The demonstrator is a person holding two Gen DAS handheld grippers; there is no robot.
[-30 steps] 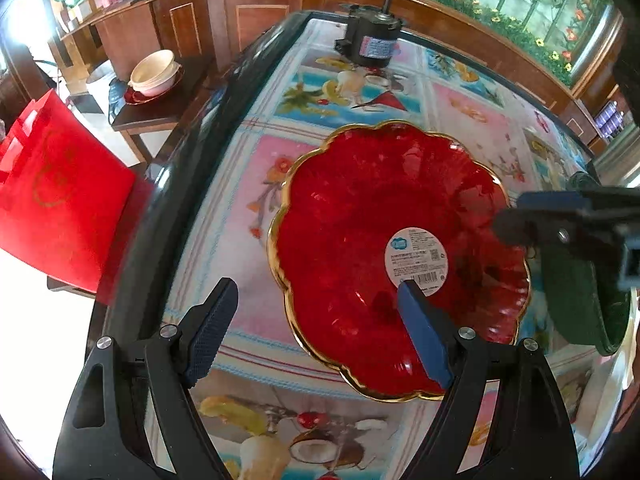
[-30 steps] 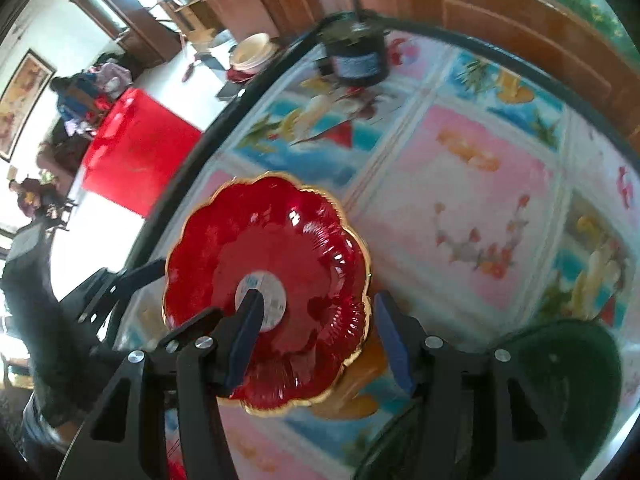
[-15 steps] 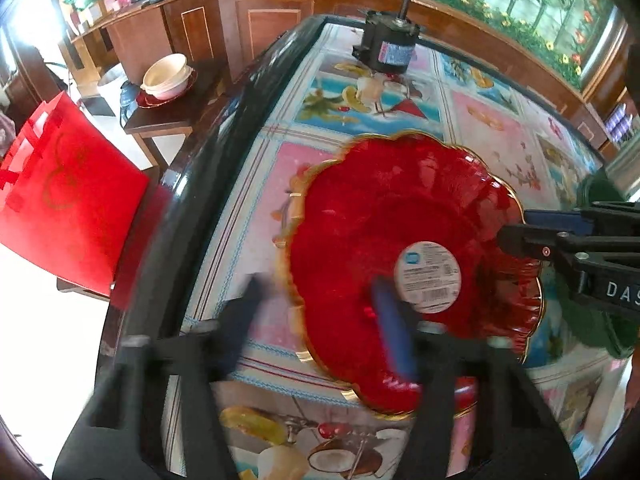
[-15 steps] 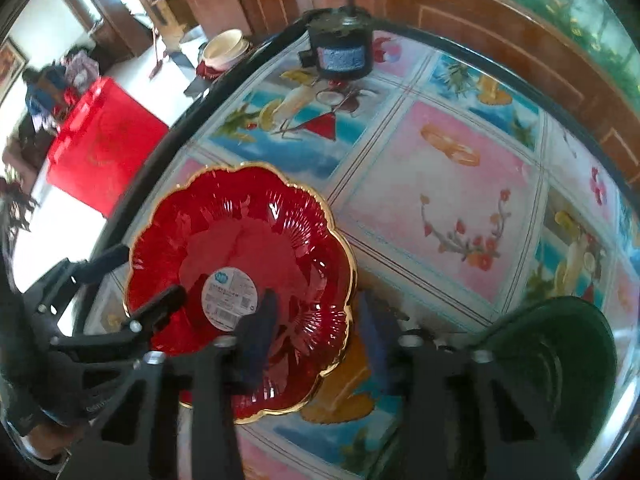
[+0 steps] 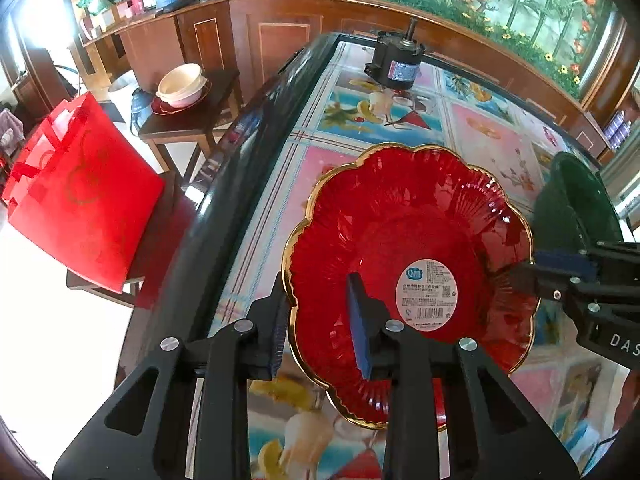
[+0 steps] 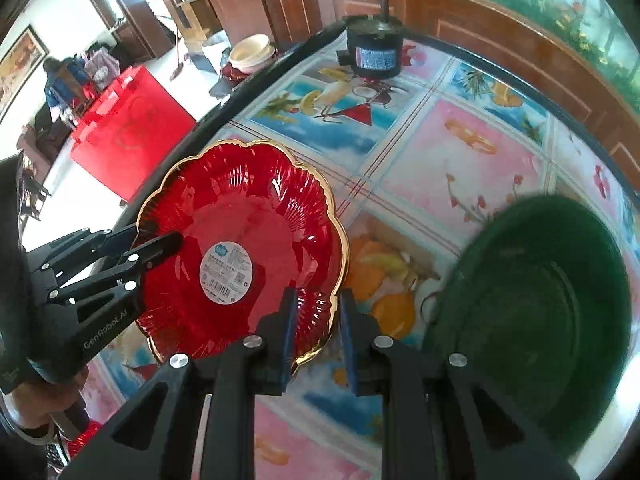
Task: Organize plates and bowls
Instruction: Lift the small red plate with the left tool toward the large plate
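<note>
We hold the red plate [image 5: 408, 272] with both grippers, near the left edge of the worktop [image 5: 500, 152]. Our left gripper [image 5: 320, 320] is pinched on the plate's rim on one side, and our right gripper [image 6: 318, 326] is pinched on the rim on the other side. The green bowl [image 6: 532, 308] sits just beside it. We think the step is moving the plate. Next we must lift it level, with both sides together.
</note>
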